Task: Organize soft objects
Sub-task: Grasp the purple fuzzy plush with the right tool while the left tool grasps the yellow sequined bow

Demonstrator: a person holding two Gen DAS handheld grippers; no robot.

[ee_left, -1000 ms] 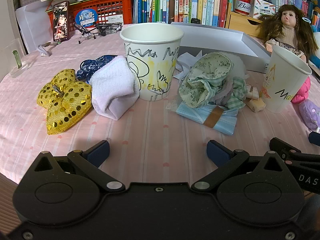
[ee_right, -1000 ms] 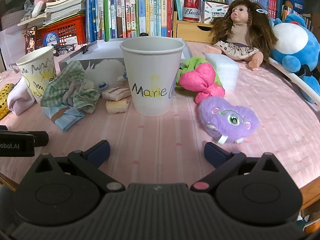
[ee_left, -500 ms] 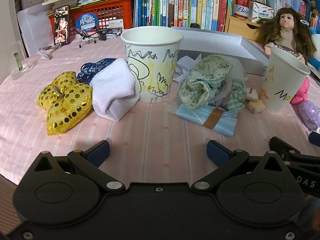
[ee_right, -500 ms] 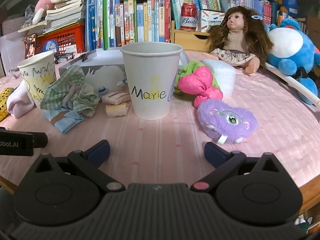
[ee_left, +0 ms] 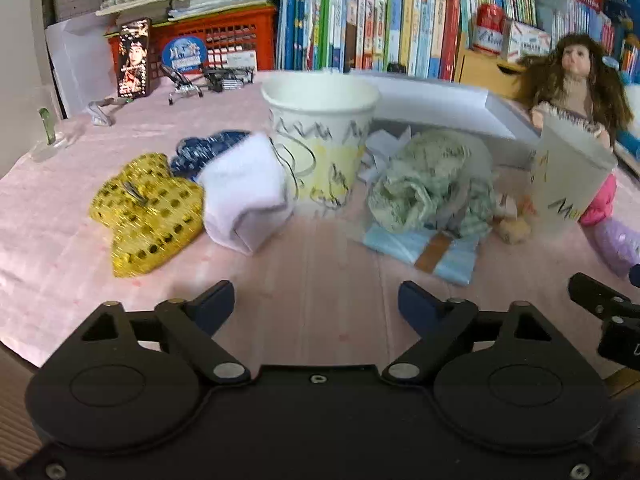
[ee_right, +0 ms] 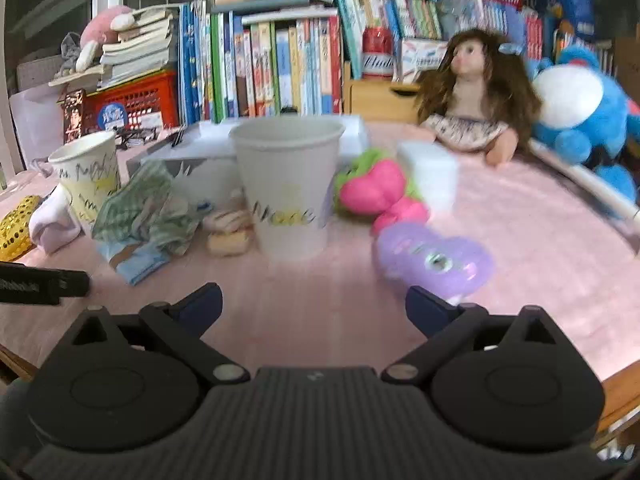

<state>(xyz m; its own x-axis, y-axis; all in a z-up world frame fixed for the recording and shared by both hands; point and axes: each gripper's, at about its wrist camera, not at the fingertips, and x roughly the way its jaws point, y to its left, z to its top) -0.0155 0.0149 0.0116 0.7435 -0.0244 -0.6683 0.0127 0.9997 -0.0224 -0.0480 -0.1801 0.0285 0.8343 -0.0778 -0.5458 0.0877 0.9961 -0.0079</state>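
1. Left wrist view: my left gripper (ee_left: 316, 300) hangs low over the pink surface (ee_left: 60, 240). Its blue fingers (ee_left: 214, 304) stand apart with nothing between them; they have just been closing a little.
2. At 12 o'clock stands a scribbled paper cup (ee_left: 320, 140), upright. Touching it at its 9 o'clock lies a folded white cloth (ee_left: 244, 196), with a dark blue item (ee_left: 208, 148) behind it.
3. At 10 o'clock, just beside the white cloth, lies a gold sequined pouch (ee_left: 148, 212).
4. At 1 o'clock sits a bundle of green patterned cloths (ee_left: 428, 184) on a pale blue packet (ee_left: 420, 244).
5. At 2 o'clock a second paper cup (ee_left: 568, 176) stands upright, a doll (ee_left: 576, 80) behind it.
6. Right wrist view: my right gripper (ee_right: 314, 308) is released, its fingers (ee_right: 428, 312) spread wide over the bare surface, holding nothing.
7. At 12 o'clock the lettered cup stands upright. At its 3 o'clock lies a pink and green plush (ee_right: 376, 192); at 2 o'clock from my fingers, nearer me, lies a purple plush (ee_right: 432, 260).
8. At 10 o'clock are the green cloths and the scribbled cup. Two small tan blocks (ee_right: 228, 236) lie between cloths and lettered cup.
9. A blue plush (ee_right: 580, 116) sits far at 2 o'clock.
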